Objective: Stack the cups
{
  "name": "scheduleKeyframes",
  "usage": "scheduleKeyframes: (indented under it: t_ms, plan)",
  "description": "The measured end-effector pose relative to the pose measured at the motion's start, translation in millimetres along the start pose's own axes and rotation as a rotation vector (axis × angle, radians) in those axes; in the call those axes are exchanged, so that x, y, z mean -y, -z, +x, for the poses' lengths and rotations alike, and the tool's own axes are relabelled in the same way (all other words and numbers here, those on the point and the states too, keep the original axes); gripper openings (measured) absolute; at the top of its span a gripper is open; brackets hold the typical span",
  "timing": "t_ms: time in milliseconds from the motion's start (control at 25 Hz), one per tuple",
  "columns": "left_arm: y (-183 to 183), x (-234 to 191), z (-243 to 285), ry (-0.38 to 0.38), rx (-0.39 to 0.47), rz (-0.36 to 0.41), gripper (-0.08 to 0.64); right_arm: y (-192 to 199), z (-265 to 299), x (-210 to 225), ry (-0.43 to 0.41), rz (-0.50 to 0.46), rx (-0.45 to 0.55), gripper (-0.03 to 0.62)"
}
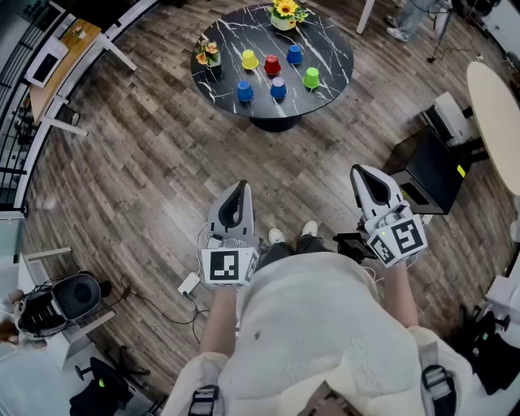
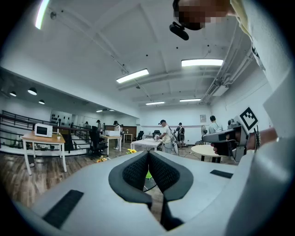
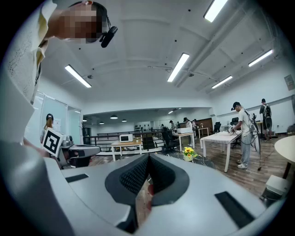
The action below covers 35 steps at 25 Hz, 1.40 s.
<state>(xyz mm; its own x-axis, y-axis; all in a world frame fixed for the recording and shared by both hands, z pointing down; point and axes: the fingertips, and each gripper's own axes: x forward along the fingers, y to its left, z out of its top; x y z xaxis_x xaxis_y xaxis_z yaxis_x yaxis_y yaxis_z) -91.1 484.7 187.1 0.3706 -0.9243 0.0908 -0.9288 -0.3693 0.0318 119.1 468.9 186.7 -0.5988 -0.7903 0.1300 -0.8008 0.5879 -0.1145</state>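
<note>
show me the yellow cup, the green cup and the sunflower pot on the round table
yellow cup [image 1: 249, 59], head view, middle of its body
green cup [image 1: 311, 78], head view, middle of its body
sunflower pot [image 1: 283, 22], head view, side of the pot below the blooms
</note>
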Motion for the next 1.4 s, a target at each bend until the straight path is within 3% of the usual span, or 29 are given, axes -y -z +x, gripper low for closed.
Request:
scheduleKeyframes:
  t_ms: [560, 840, 920, 1000, 1160, 1400]
  plan:
    - [2, 27, 4, -0.036, -0.001, 0.049, 0.021, 2, -12, 14, -0.042, 0.011, 0.017, 0.008]
    - [8, 35, 12, -0.093, -0.012, 0.013, 0.025, 5, -17, 40, -0.039, -0.024, 0.013, 0.011]
    - [14, 41, 14, -0.090, -0.026, 0.008, 0.060, 7, -19, 44, -0.058, -0.027, 0.008, 0.065]
    - [19, 46, 16, -0.085, -0.033, 0.005, 0.149, 9, -20, 48, -0.075, -0.029, 0.004, 0.084]
    - [24, 45, 21, -0.094, -0.044, -0.009, 0.160, 11, -16, 56, -0.096, -0.033, -0.017, 0.115]
    - [27, 21, 43, -0.082, -0.041, -0.007, 0.172, 12, 12, 64, -0.079, -0.049, -0.028, 0.112]
